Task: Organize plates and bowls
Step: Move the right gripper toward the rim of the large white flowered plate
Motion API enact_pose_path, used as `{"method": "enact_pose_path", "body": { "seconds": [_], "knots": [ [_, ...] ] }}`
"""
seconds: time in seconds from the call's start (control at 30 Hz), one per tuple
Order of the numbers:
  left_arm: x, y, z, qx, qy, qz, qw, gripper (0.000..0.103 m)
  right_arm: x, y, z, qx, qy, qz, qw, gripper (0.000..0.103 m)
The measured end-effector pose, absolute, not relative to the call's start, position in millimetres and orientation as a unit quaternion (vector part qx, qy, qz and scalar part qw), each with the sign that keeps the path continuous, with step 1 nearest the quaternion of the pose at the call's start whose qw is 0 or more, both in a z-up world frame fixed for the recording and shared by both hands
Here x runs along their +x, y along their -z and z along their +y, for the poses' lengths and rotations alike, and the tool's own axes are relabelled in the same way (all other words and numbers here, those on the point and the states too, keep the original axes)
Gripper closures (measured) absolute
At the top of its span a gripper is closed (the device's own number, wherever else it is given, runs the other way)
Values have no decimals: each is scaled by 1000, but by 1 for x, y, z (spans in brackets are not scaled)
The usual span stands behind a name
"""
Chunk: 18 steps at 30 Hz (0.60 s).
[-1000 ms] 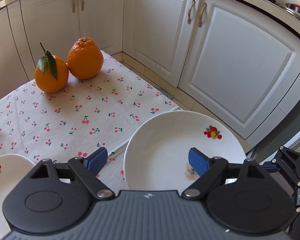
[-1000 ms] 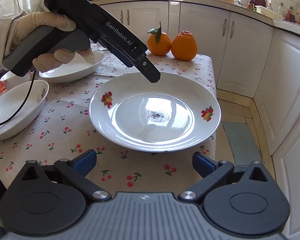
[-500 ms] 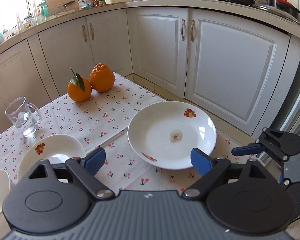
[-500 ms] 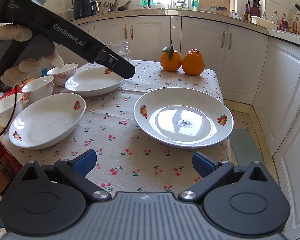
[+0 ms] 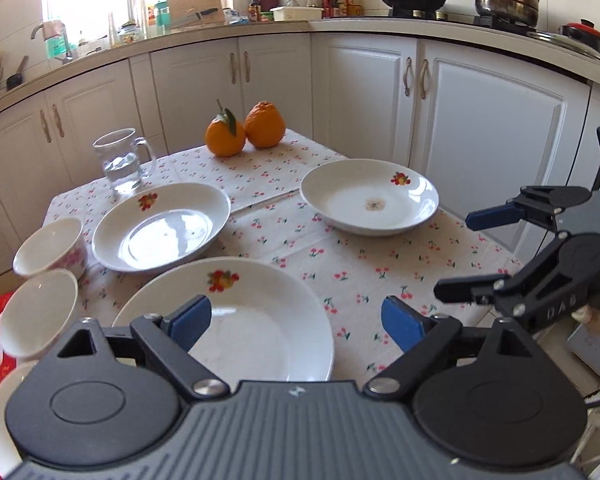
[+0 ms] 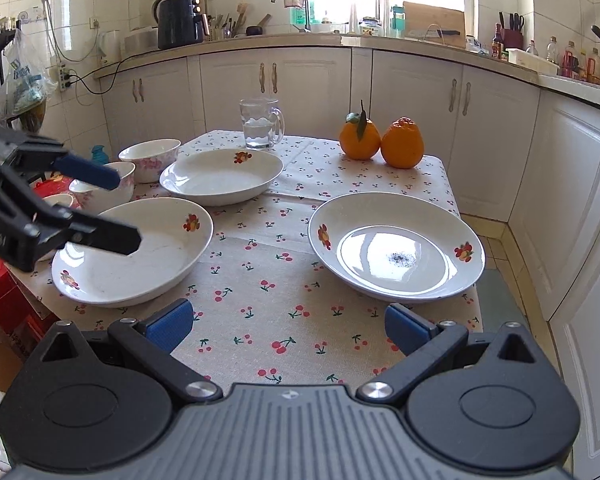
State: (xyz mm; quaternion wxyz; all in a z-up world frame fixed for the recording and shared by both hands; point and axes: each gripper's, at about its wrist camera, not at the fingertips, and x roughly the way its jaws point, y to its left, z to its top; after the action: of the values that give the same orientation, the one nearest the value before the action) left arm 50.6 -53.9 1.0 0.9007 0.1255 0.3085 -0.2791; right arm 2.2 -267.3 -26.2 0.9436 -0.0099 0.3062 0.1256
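Observation:
Three white flowered plates lie on the cherry-print tablecloth [image 5: 360, 272]: a near plate [image 5: 260, 320], one behind it on the left [image 5: 160, 228], and one alone on the right [image 5: 370, 200] with a dark speck at its centre. My left gripper [image 5: 296, 320] is open and holds nothing; its left pad hangs over the near plate. Small bowls [image 5: 52, 248] [image 5: 36, 312] crowd the left edge. My right gripper [image 6: 288, 324] is open over bare cloth, between the near plate [image 6: 140, 256] and the right plate [image 6: 396, 248]. The left gripper [image 6: 114, 208] hovers above the near plate.
A glass mug [image 5: 122, 160] with water and two oranges [image 5: 224, 134] [image 5: 265, 125] stand at the far side. The right gripper [image 5: 456, 254] is beyond the table's right edge. White cabinets surround the table. A red box [image 6: 4, 300] sits low on the left.
My left gripper has drawn back from the right plate and swung leftward to the near plate, its jaws a little wider. The right gripper has backed off slightly and risen.

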Motion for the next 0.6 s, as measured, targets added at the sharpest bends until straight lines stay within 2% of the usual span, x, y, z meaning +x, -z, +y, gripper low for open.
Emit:
{"method": "enact_pose_path", "body": {
  "seconds": [0.27, 0.6],
  "knots": [
    [18, 25, -15, 128, 219, 318, 914, 11, 7, 29, -254, 9, -137, 309, 941, 0],
    [26, 55, 6, 101, 193, 342, 914, 11, 17, 23, -228, -13, -167, 313, 935, 0]
  ]
}}
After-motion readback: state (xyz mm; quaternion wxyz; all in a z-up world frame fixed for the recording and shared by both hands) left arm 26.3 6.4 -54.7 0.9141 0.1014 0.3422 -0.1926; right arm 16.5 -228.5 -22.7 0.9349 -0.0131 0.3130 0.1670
